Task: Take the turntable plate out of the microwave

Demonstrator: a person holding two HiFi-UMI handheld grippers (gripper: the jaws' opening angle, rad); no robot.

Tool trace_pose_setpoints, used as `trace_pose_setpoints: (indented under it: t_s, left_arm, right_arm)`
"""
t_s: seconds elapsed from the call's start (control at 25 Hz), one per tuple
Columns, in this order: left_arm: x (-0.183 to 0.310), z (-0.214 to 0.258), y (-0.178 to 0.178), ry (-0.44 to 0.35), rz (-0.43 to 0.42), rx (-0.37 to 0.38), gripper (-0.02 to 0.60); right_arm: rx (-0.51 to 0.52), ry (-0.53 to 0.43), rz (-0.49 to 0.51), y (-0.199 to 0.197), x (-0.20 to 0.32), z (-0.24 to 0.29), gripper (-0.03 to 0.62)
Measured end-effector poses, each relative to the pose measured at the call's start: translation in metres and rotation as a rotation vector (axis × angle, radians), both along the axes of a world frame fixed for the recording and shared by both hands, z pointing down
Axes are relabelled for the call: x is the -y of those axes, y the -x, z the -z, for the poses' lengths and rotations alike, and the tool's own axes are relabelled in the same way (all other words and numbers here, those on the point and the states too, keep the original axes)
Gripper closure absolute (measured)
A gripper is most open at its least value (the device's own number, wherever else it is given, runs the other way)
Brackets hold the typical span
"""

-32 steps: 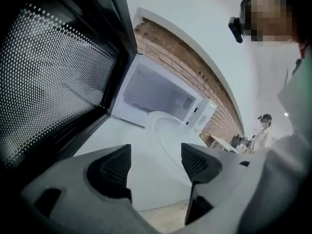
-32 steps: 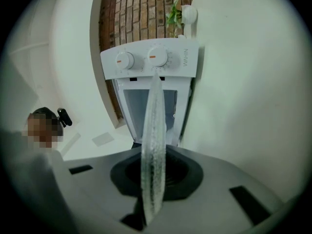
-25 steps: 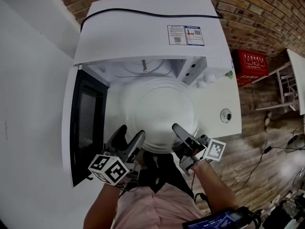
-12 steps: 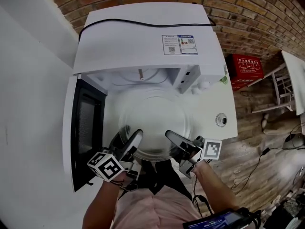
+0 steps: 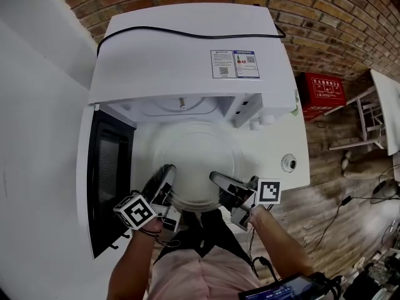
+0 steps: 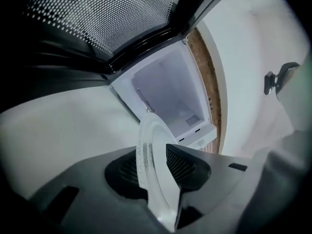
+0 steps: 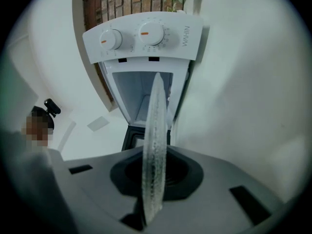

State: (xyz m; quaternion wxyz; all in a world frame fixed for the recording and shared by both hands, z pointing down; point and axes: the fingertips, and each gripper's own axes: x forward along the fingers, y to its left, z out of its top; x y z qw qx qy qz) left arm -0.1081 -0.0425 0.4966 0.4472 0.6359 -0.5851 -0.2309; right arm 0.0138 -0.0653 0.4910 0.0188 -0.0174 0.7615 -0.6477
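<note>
I look down on the white microwave oven [image 5: 187, 49], which stands on a white counter [image 5: 284, 149] with its dark-windowed door [image 5: 106, 167] swung wide open on my left. The round clear glass turntable plate [image 5: 195, 158] is held in front of the open cavity, lying roughly flat, with its far edge near the mouth. Whether it is fully clear of the sill I cannot tell. In both gripper views the cavity behind the plate looks empty.

The right gripper [image 5: 220, 183] is clamped narrow on the near right part of the rim. The left gripper [image 5: 164, 179] has just been closing its jaws. The near left part of the rim is now between them, and the pads seem to press on it.

I judge that the step in hand is to carry the plate away from the oven. To do it well, I would first make sure the left grip is firm, because glass is smooth and heavy. Then I would pull both hands toward me together, at equal height, so the plate does not twist between the pads or tip. I would also keep it away from the door edge.
</note>
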Motion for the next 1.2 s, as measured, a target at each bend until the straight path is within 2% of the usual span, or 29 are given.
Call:
trace_pose_setpoints:
  t_s: [0.28,0.48,0.6,0.72,0.92,1.2]
  left_arm:
    - [0.009,-0.014,0.004,0.018,0.040,-0.074,0.476]
    - [0.007,-0.022,0.005,0.097,0.055,-0.087,0.474]
    - [0.007,-0.025,0.004,0.118,0.061,-0.104,0.476]
    - [0.008,-0.026,0.006,0.124,0.069,-0.123,0.477]
    - [0.005,-0.026,0.006,0.118,0.084,-0.159,0.485]
    - [0.006,-0.027,0.006,0.115,0.083,-0.160,0.485]
  right_arm:
    - [-0.027,0.029,0.014,0.005,0.010,-0.016,0.557]
    - [-0.073,0.030,0.028,0.005,0.009,-0.026,0.549]
    - [-0.078,0.035,0.034,0.005,0.010,-0.026,0.546]
    - [-0.076,0.013,0.045,0.008,0.012,-0.025,0.546]
    - [-0.084,0.042,0.039,0.007,0.009,-0.026,0.548]
    - [-0.082,0.027,0.036,0.008,0.010,-0.026,0.548]
